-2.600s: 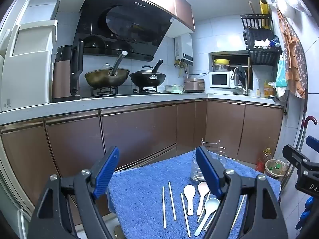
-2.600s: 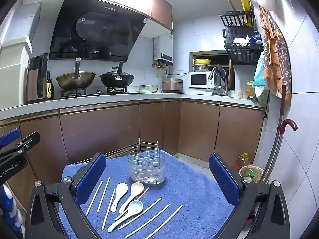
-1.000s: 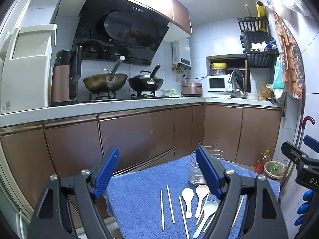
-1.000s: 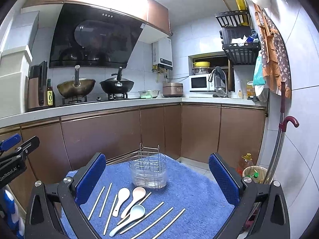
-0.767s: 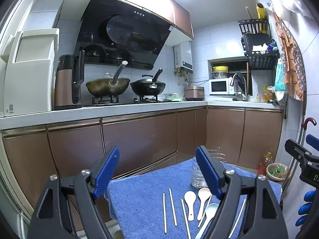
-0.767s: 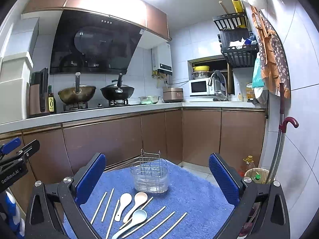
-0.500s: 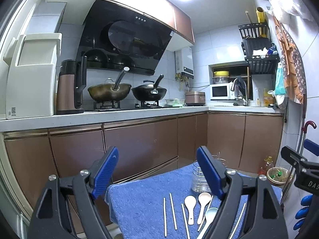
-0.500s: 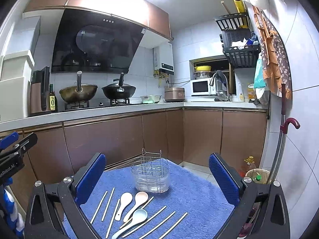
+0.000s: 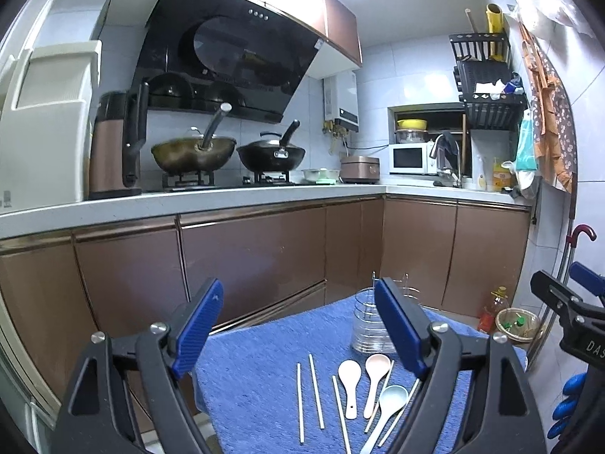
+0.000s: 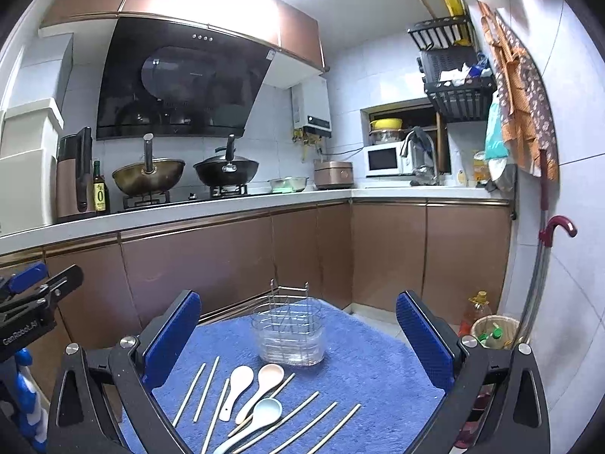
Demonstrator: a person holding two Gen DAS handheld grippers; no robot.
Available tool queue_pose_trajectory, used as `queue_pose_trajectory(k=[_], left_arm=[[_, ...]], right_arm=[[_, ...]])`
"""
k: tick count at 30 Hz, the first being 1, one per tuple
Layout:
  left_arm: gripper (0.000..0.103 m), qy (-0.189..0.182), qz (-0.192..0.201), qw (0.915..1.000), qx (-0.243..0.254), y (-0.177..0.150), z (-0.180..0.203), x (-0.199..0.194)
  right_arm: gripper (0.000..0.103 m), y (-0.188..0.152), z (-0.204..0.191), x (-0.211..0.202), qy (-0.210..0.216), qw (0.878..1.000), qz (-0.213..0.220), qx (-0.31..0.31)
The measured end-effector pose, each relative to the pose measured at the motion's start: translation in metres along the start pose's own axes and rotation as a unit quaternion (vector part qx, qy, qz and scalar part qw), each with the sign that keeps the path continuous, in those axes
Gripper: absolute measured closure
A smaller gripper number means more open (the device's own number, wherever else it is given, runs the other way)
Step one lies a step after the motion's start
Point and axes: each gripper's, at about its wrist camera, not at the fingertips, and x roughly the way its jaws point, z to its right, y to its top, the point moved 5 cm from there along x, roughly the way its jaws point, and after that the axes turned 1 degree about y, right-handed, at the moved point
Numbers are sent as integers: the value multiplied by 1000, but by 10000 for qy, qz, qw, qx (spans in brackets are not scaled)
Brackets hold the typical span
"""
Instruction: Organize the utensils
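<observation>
1. Blue terry towel [image 10: 363, 370] covers the small table; on it lie three ceramic spoons and several wooden chopsticks [image 10: 206, 387], with a wire utensil caddy [image 10: 289, 335] standing upright at the far side, just beyond the spoon bowls.

2. White spoon [image 10: 236, 386], pink spoon [image 10: 264, 382] and pale blue spoon [image 10: 257, 420] lie close together, bowls toward the caddy and handles running back toward the near edge; the chopsticks lie roughly the same way, two pairs to the left and three fanned out to the right [image 10: 317, 422].

3. Right gripper [image 10: 298, 336] hangs above the near part of the table, its blue-padded jaws spread wide with nothing between them; the caddy sits in the gap of its view, the spoons below and slightly left.

4. Left gripper [image 9: 298, 331] is likewise wide open and empty, held to the left; from it the spoons [image 9: 365, 384] lie low and to the right, near its right finger.

5. My judgement: nothing is yet in the caddy, so the task is at its start; the long axes run near-to-far, roughly along both grippers' line of sight, so the jaws would close across a handle without much turning; the right gripper looks the more squarely placed over the spoons.
</observation>
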Motion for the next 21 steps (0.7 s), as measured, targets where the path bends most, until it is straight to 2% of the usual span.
queue_pose_trajectory(k=[12, 17, 20, 21], left_arm=[[22, -134, -362, 9992, -126, -12, -5, 35], [22, -562, -933, 9934, -353, -26, -13, 64], [22, -839, -1391, 9858, -436, -40, -13, 84], [22, -953, -1555, 9820, -482, -46, -13, 91]], right_arm=[[0, -18, 9, 33, 132, 9981, -595, -8], [0, -36, 17, 55, 325, 9939, -1053, 6], [1, -51, 21, 71, 472, 9889, -1408, 67], [5, -59, 23, 80, 608, 9850, -1605, 146]])
